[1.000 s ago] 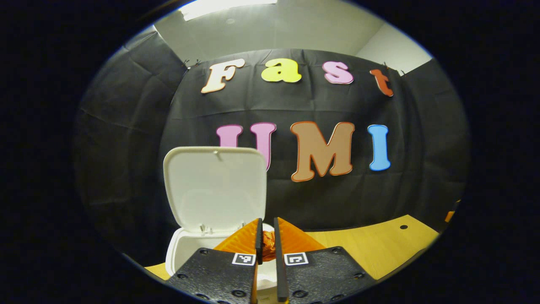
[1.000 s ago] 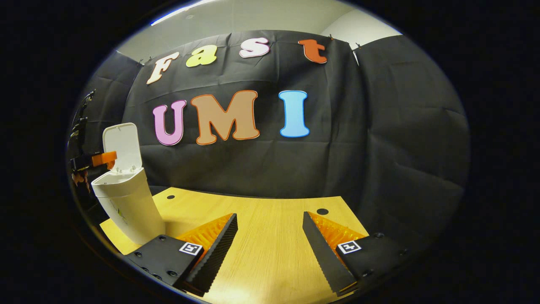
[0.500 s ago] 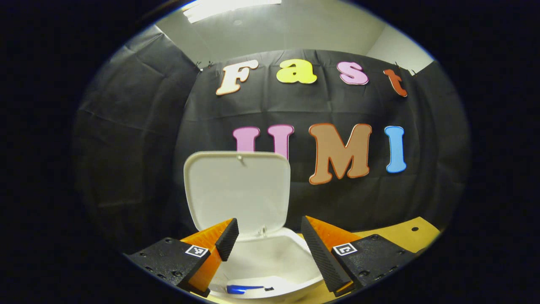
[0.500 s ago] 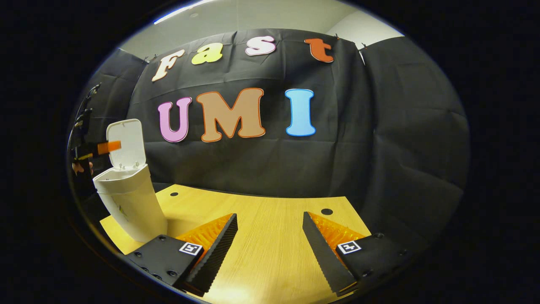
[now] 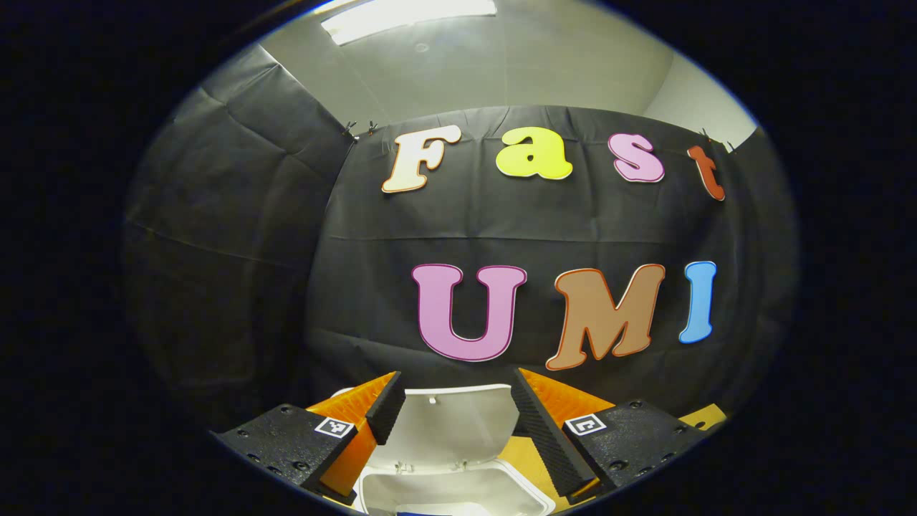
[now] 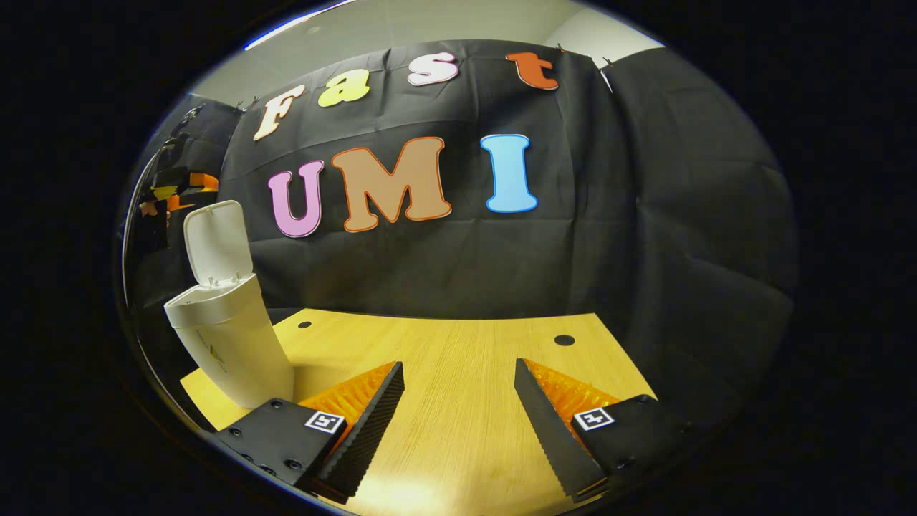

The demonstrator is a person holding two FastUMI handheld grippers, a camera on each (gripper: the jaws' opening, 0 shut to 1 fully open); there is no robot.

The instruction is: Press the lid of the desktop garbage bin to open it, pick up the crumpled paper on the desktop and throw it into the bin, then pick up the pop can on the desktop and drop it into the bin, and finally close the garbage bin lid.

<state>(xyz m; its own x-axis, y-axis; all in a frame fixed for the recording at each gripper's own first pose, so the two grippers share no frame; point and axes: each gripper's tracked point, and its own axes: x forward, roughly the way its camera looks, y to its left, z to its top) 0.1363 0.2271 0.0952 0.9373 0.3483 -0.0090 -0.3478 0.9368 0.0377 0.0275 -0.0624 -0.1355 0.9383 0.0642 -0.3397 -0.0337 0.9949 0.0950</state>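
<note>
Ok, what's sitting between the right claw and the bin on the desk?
Nothing: in the right gripper view, bare wooden desktop runs from the open right claw to the white bin, whose lid stands up.

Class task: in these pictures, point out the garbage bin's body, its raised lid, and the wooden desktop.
garbage bin [image 6: 233,344], right gripper view, on the front of its white body.
lid [image 5: 451,430], left gripper view, on its pale inner face, standing open.
desktop [image 6: 458,344], right gripper view, on bare wood ahead of the fingers.
</note>
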